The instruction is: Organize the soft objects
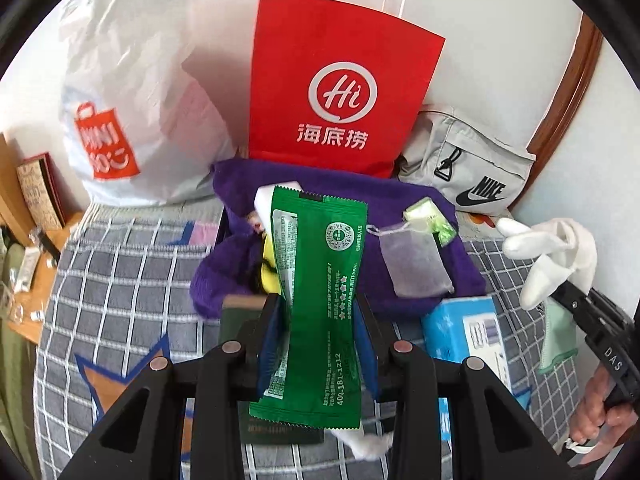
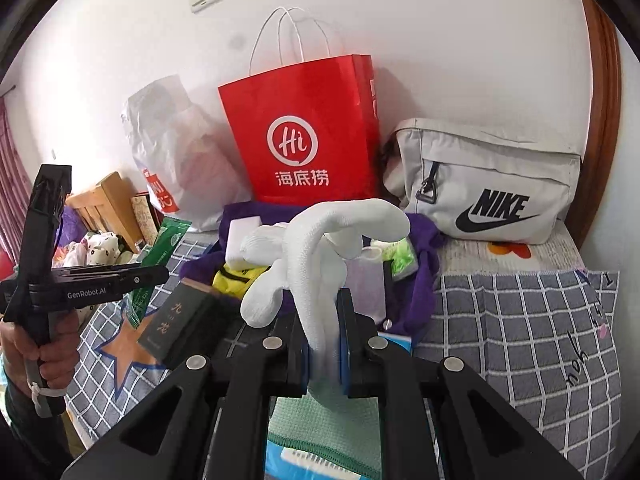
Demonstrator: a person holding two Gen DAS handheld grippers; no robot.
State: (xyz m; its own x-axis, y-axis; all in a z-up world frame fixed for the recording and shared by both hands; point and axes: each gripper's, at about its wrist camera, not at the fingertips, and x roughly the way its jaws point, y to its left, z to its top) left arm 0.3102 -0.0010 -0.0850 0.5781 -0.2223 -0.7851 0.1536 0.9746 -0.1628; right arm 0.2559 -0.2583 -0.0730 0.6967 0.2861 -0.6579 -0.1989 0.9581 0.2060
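White plastic bag (image 1: 120, 92) far left against the wall, red paper bag (image 1: 336, 80) upright mid-frame, grey pouch (image 1: 468, 160) right, probably as sorting places. In front, purple cloth (image 1: 404, 208) heaped on the checked bedspread (image 1: 120, 272). Left gripper (image 1: 320, 320) clamped on a green packet (image 1: 316, 280), held up clear of the pile. Right gripper (image 2: 322, 336) pinched shut on a white glove (image 2: 316, 256), fingers drooping, lifted likewise for carrying off.
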